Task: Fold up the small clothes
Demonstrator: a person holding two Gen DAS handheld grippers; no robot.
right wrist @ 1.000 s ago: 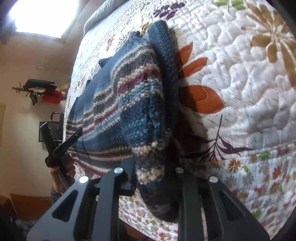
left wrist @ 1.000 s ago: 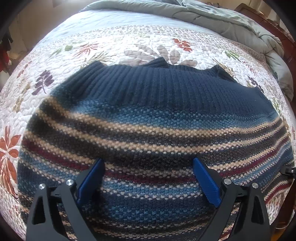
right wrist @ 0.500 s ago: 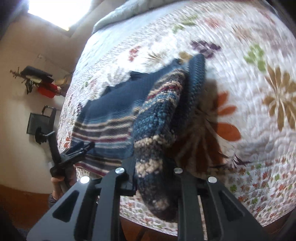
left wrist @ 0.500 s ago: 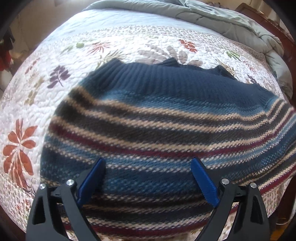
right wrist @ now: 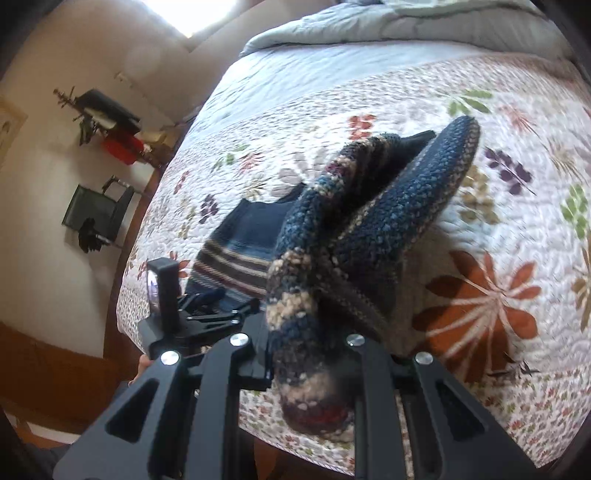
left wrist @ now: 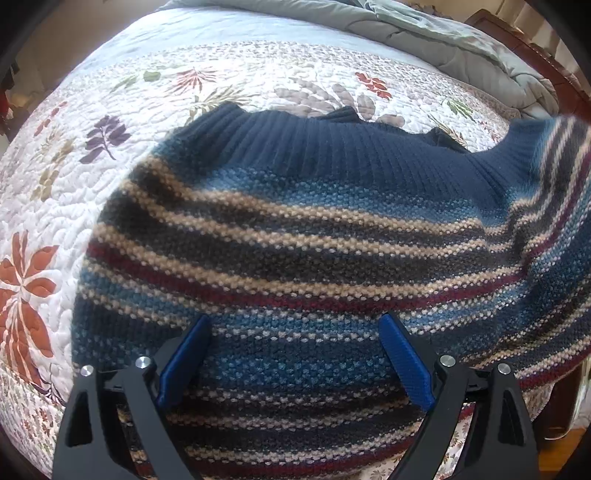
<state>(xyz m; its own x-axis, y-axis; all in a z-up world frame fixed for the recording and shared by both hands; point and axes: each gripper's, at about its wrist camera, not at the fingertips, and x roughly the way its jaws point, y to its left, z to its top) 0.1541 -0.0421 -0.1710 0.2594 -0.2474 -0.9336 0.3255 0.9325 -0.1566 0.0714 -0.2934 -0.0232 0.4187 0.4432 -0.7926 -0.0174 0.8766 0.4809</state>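
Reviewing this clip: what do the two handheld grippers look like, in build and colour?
The left gripper has black angular finger arms with triangular cut-outs, silver bolt heads and ribbed blue fingers. The right gripper has the same black arms and silver bolts; its fingers are mostly hidden by knitwear. No cables or sleeves show.

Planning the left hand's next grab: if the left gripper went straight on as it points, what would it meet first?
Most likely the striped sweater lying on the quilt; the left gripper is open above it.

Bright daylight from window (right wrist: pixel 207 14), glare there; fisheye-warped edges, slight motion blur
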